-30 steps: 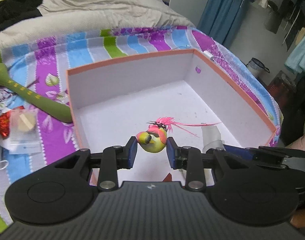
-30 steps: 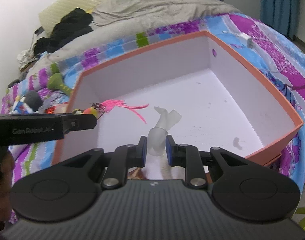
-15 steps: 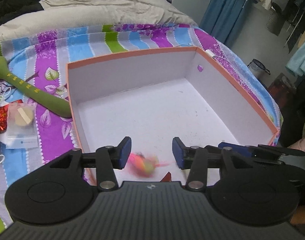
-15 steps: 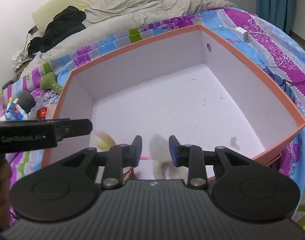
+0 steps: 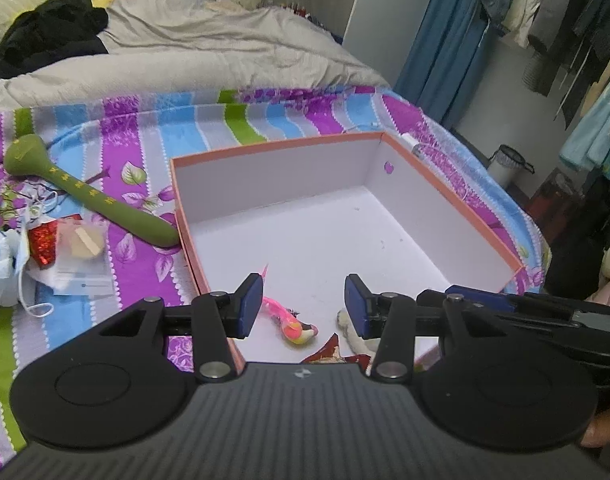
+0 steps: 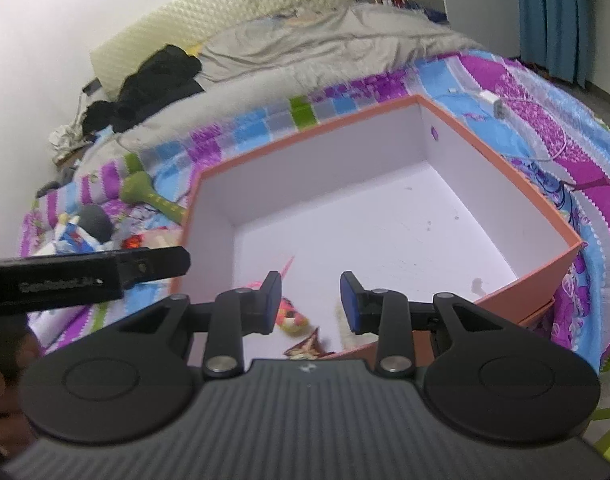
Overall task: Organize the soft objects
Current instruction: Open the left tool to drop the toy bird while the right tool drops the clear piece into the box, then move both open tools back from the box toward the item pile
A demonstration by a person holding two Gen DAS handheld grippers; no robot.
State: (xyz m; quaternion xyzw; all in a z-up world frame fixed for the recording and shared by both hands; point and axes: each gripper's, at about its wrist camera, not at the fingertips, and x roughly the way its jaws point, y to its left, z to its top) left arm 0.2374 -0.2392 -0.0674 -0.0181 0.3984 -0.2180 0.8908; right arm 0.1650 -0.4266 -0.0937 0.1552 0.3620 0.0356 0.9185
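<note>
An orange-rimmed box [image 5: 273, 148] with a white inside lies on the striped bedspread. On its floor, near the front wall, lies a pink and yellow feathered bird toy [image 5: 295, 324] [image 6: 289, 317]. A white soft toy [image 5: 357, 342] lies just right of it, partly hidden by a finger. My left gripper [image 5: 303, 306] hangs open above the bird, touching nothing. My right gripper [image 6: 311, 305] is open too, above the same corner, with nothing between its pads. A reddish patterned scrap [image 5: 325, 352] shows at the box's near edge.
Left of the box lie a green plush mallet [image 5: 85, 192], a red foil packet [image 5: 41, 242], a wrapped item and a face mask. A grey duvet [image 5: 209, 52] and black clothes [image 5: 45, 36] lie behind. A charger and cable [image 6: 501, 106] lie beyond the box's right wall.
Both grippers opened and let go. The bird toy and the white toy dropped onto the box floor. Both grippers have risen and drawn back from the box.
</note>
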